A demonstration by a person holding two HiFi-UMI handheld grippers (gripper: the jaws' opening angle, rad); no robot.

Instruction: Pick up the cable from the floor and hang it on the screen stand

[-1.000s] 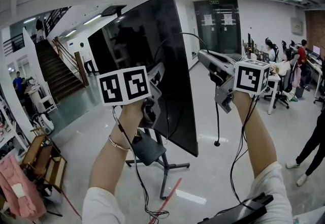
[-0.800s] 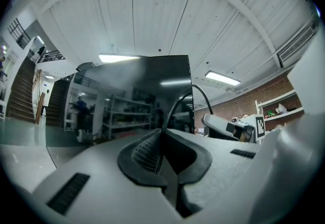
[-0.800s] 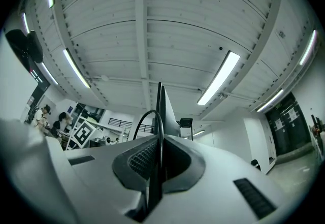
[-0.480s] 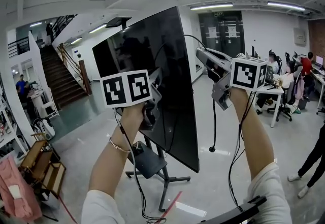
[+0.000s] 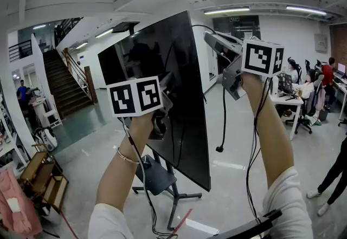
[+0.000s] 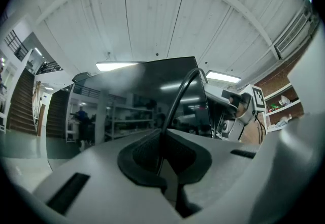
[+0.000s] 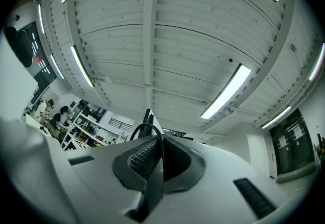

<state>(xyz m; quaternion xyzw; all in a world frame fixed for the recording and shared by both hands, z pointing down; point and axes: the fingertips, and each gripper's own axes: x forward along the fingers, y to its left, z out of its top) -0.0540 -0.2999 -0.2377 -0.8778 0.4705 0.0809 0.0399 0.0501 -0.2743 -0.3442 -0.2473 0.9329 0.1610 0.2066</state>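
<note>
A thin black cable (image 5: 224, 108) runs between both grippers and arches over the top corner of the big black screen (image 5: 162, 70) on its wheeled stand (image 5: 173, 197). My left gripper (image 5: 166, 87) is raised in front of the screen, shut on the cable (image 6: 175, 103). Higher up, beside the screen's top right corner, my right gripper (image 5: 210, 38) is shut on the cable (image 7: 155, 139) too. The cable's loose end with its plug (image 5: 219, 149) hangs free below the right gripper. In the left gripper view the right gripper (image 6: 229, 100) shows just past the screen (image 6: 137, 101).
A staircase (image 5: 65, 83) rises at the left, with carts and a wooden rack (image 5: 46, 178) below it. Desks with seated people (image 5: 303, 91) fill the right side, and a standing person's legs (image 5: 333, 170) show at the right edge. A red stick (image 5: 181, 221) lies on the floor.
My right gripper has risen toward the screen's top corner, lifting the cable's dangling plug higher off the floor. The left gripper has stayed almost in place.
</note>
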